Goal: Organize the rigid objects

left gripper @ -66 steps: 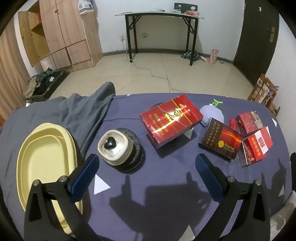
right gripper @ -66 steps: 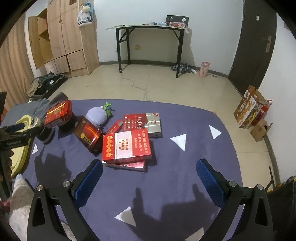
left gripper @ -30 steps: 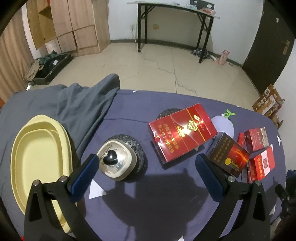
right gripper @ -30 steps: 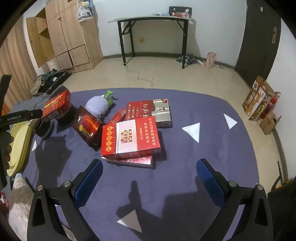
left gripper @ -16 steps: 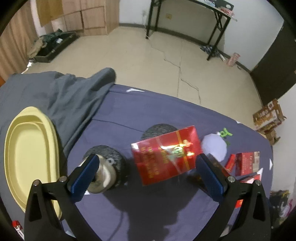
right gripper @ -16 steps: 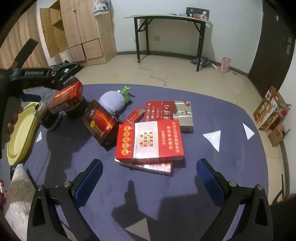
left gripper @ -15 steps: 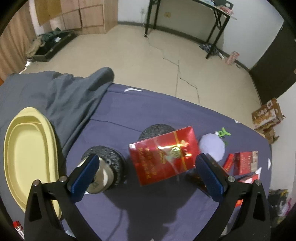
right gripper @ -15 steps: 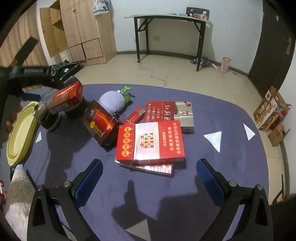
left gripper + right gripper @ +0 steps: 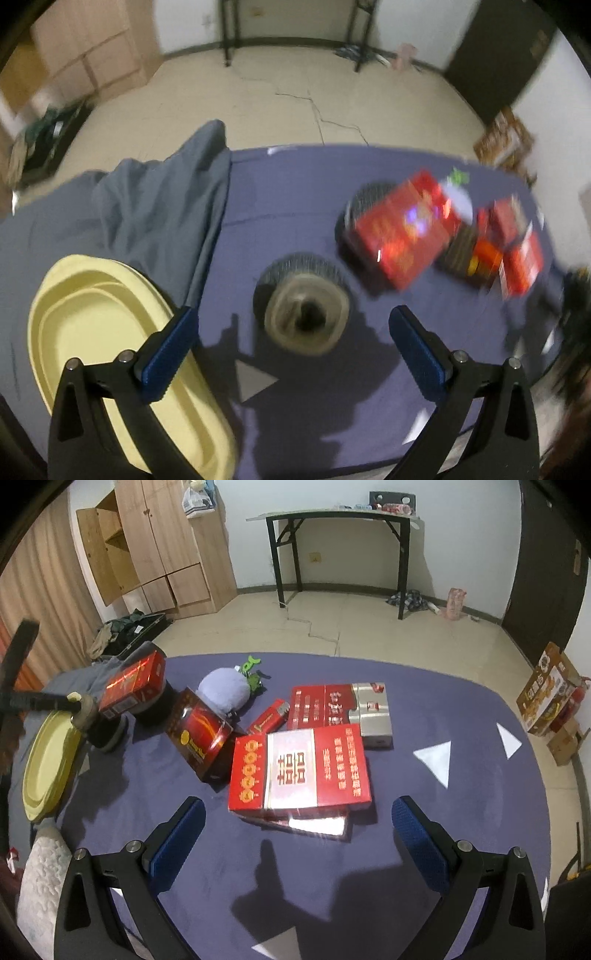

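Note:
In the blurred left wrist view, a round dark jar with a beige lid (image 9: pixel 306 317) stands on the purple cloth, just ahead of my open left gripper (image 9: pixel 292 317). Behind it a red box (image 9: pixel 402 236) leans on a second dark jar (image 9: pixel 364 199). In the right wrist view my right gripper (image 9: pixel 298 806) is open and empty, close in front of a red and white box (image 9: pixel 299 764) lying on a flatter box (image 9: pixel 310 823). A tilted dark red box (image 9: pixel 199 734), a small red pack (image 9: pixel 267 716) and a red and silver carton (image 9: pixel 340 709) lie behind.
A yellow oval tray (image 9: pixel 107 332) sits at the table's left edge beside a grey garment (image 9: pixel 155 206). A purple plush toy (image 9: pixel 223 688) lies behind the boxes. Bare purple cloth (image 9: pixel 461 805) lies to the right. A white fuzzy sleeve (image 9: pixel 40 878) shows at lower left.
The left gripper has dropped from high over the table and swung left toward the beige-lidded jar, blurring its view. The right gripper has edged closer to the red and white box.

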Motion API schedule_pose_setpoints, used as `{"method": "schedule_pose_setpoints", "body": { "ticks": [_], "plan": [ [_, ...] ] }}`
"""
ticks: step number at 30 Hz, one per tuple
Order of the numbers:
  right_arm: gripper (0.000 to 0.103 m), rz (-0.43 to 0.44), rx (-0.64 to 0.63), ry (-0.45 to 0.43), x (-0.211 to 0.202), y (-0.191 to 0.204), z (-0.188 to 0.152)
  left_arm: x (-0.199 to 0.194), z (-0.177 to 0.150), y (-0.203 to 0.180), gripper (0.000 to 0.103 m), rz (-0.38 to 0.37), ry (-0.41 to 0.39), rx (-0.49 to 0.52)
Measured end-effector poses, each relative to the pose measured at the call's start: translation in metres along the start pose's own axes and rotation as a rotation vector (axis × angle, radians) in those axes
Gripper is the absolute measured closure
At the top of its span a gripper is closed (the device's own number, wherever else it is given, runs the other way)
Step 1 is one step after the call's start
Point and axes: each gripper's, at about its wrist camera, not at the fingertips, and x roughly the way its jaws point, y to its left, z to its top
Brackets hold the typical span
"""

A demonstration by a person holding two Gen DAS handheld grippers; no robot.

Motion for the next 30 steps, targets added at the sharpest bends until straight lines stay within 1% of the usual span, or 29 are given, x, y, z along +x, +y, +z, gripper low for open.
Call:
{"method": "schedule_pose_setpoints", "body": {
  "ticks": [1,2,3,4,5,6,10,11,12,14,16,17,22,25,28,30],
  "plan": [
    [0.0,0.001,-0.007,-0.004,0.0,0.001,0.0,-0.001,-0.003,-0.003,0.001,0.005,-0.018,0.031],
    [0.0,-0.003,-0.019,-0.004,0.001,0.002,-0.001,-0.004,-0.007,-0.005,0.005,0.009,-0.049,0.064],
    [0.0,-0.011,-0.024,-0.003,0.002,0.003,-0.001,-0.005,-0.008,-0.006,0.012,0.003,-0.063,0.078],
    [0.0,-0.014,-0.026,-0.001,0.003,0.005,-0.002,-0.005,-0.008,-0.006,0.017,0.0,-0.066,0.081],
    [0.0,-0.01,-0.025,0.003,0.004,0.005,-0.002,-0.004,-0.007,-0.006,0.027,-0.006,-0.063,0.082],
    [0.0,-0.011,-0.029,0.006,0.005,0.007,0.0,-0.004,-0.006,-0.004,0.033,-0.009,-0.056,0.084],
    [0.0,-0.038,-0.045,0.007,0.008,0.015,0.006,-0.001,-0.003,-0.005,0.036,-0.03,-0.052,0.096],
    [0.0,-0.042,-0.042,0.018,0.011,0.016,0.006,0.0,-0.005,-0.006,0.038,-0.028,-0.053,0.101],
    [0.0,-0.062,-0.044,0.036,0.016,0.017,0.007,0.002,-0.006,-0.007,0.042,-0.024,-0.053,0.107],
    [0.0,-0.094,-0.048,0.049,0.022,0.018,0.009,0.004,-0.008,-0.007,0.047,-0.021,-0.053,0.113],
    [0.0,-0.111,-0.047,0.046,0.025,0.019,0.011,0.005,-0.01,-0.006,0.048,-0.031,-0.051,0.118],
    [0.0,-0.112,-0.049,0.047,0.026,0.02,0.012,0.006,-0.011,-0.006,0.052,-0.033,-0.05,0.125],
    [0.0,-0.135,-0.062,0.055,0.038,0.021,0.018,0.006,-0.012,-0.005,0.052,-0.042,-0.062,0.122],
    [0.0,-0.111,-0.048,0.062,0.046,0.018,0.02,0.006,-0.012,-0.005,0.052,-0.046,-0.07,0.125],
    [0.004,-0.092,-0.04,0.061,0.051,0.017,0.021,0.007,-0.011,-0.005,0.052,-0.047,-0.074,0.127],
    [0.011,-0.085,-0.053,0.058,0.053,0.018,0.02,0.008,-0.01,-0.005,0.052,-0.049,-0.072,0.127]
  ]
}}
